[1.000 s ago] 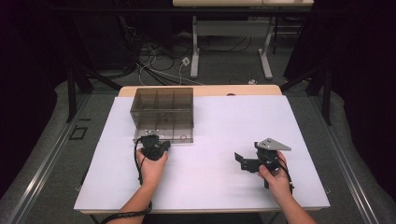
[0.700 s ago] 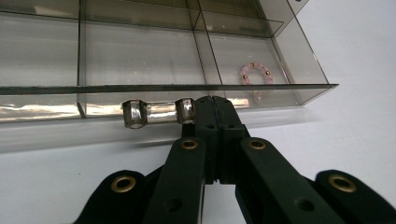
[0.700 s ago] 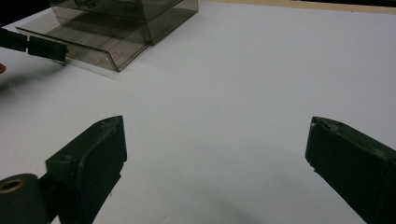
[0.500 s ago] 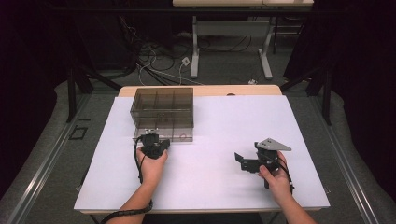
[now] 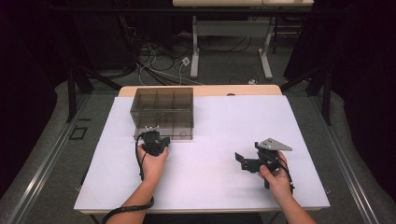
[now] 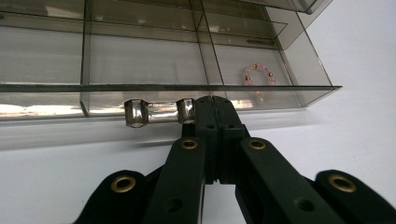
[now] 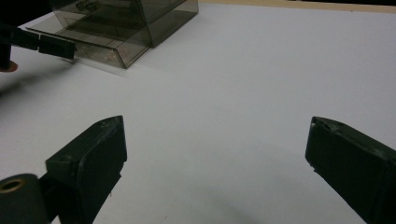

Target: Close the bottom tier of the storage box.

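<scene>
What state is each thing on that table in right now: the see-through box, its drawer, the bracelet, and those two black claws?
Box: upright on the table.
Drawer: pulled partly out.
Drawer handle: left gripper's tips at its right end.
Bracelet: lying in a drawer compartment.
Left gripper: jaws shut.
Right gripper: jaws wide open, holding nothing.

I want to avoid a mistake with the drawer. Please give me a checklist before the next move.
1. Left gripper shut: ok.
2. Its tips on the drawer handle: not ok, they sit just beside it.
3. Drawer partly open: ok.
4. Bead bracelet lies inside a compartment: ok.
5. Right gripper open, holding nothing: ok.
6. White table free around the smoky box: ok.
</scene>
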The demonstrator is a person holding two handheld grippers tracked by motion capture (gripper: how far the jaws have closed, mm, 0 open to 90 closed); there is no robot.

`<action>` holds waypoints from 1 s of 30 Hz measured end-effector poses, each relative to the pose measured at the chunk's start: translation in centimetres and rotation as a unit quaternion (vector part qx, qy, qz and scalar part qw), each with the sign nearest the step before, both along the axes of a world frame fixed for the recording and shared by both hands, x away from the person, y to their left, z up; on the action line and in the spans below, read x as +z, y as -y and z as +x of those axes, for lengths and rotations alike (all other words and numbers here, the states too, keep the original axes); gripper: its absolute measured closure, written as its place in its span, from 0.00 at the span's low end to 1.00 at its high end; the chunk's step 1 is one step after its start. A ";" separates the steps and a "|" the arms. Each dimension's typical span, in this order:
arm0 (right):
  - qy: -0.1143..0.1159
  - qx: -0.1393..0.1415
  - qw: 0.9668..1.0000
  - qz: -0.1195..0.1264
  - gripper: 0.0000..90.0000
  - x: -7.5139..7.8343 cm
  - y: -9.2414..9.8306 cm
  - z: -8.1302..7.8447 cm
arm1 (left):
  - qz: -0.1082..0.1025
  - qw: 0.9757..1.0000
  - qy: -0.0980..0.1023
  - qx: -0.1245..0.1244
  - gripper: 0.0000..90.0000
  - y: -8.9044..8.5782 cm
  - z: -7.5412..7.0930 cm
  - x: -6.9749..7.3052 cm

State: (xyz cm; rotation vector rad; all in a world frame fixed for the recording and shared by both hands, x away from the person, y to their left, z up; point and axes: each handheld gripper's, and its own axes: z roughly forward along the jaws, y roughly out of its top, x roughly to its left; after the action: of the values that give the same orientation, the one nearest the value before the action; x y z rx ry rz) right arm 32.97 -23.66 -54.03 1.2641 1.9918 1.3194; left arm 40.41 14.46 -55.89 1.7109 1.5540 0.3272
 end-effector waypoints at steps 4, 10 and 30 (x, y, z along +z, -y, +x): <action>-0.002 0.000 1.000 0.000 0.06 0.0 0.0 0.0 | 0.001 1.000 0.001 0.003 1.00 0.1 0.2 0.1; -0.002 0.001 1.000 0.000 0.06 0.0 0.0 -0.1 | 0.003 1.000 -0.001 0.006 1.00 0.1 0.6 0.2; -0.004 0.003 1.000 -0.001 0.06 0.0 -0.1 -0.1 | 0.006 1.000 -0.002 0.017 1.00 0.5 2.0 0.3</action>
State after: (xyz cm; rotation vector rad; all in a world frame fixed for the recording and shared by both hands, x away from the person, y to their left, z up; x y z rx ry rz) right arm 32.84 -23.58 -54.07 1.2662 2.0032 1.3161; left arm 42.37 13.98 -55.56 1.6955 1.5884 0.3521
